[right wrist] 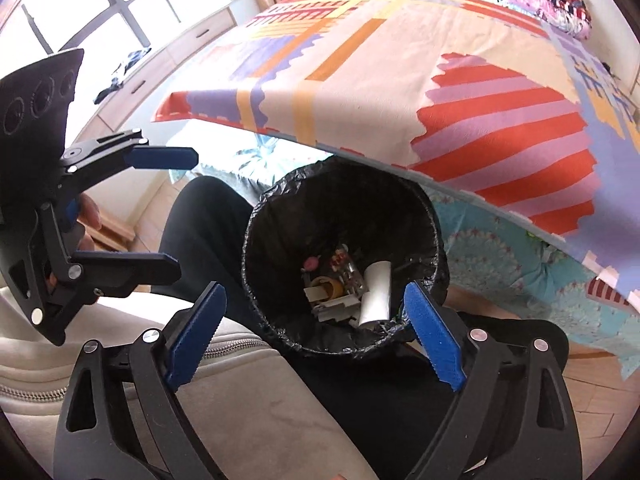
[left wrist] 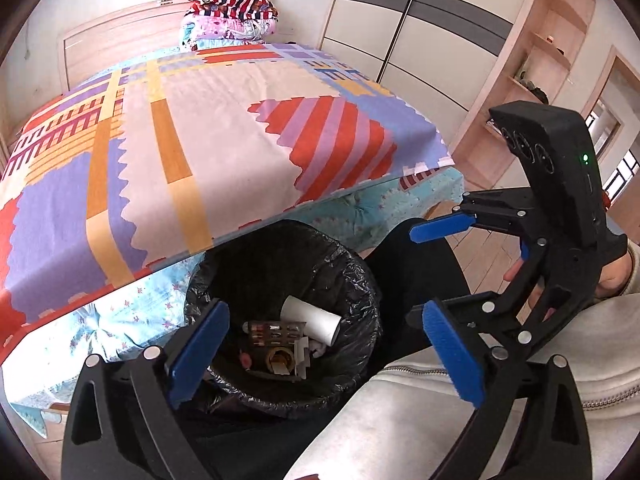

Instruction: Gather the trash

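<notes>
Trash, including a white paper roll (left wrist: 312, 320), lies in the black-lined round bin (left wrist: 360, 272) beside the bed (left wrist: 200, 128). Left gripper (left wrist: 324, 356) and right gripper (right wrist: 316, 340) are released, jaws empty; no further trash is seen.

Beyond the jaws lies a bed (left wrist: 224, 128) under a patchwork cover (right wrist: 400, 80) of orange, purple and cream. At its far end folded quilts (left wrist: 232, 16) are stacked. Far to the right of the jaws stand a wardrobe (left wrist: 420, 32) and wooden shelves (left wrist: 536, 64). A window (right wrist: 92, 8) is far left.
</notes>
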`<state>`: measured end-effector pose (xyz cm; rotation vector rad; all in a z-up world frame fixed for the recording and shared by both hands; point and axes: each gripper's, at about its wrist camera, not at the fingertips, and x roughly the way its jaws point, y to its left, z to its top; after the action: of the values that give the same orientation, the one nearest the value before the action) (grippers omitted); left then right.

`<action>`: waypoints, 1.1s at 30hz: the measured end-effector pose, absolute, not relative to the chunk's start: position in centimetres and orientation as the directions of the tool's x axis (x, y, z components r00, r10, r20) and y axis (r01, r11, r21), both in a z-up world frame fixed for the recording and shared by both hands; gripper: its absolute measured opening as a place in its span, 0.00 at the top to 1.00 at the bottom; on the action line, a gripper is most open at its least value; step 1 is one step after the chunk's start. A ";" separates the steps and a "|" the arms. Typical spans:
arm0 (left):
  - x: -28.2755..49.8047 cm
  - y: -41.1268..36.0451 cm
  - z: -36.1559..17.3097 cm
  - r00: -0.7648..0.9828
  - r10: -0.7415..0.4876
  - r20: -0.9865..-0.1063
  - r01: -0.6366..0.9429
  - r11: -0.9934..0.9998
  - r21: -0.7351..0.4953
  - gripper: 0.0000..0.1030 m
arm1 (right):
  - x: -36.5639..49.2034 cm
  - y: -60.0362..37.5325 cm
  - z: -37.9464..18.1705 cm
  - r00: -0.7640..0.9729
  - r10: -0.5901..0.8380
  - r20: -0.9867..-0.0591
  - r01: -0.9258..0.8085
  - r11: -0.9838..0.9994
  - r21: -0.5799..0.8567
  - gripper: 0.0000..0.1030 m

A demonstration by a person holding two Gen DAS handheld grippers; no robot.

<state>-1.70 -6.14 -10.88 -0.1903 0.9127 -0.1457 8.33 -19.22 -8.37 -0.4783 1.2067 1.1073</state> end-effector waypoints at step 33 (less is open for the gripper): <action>-1.7 -6.5 -11.2 0.603 -0.230 -0.764 0.054 0.967 -0.248 0.09 | 7.8 -18.8 -7.9 -0.014 0.404 -0.915 -0.878 0.433 0.204 0.12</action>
<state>-1.72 -6.53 -11.18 -0.2079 0.9105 -0.1659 7.80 -18.83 -7.93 -0.5117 1.1832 1.0888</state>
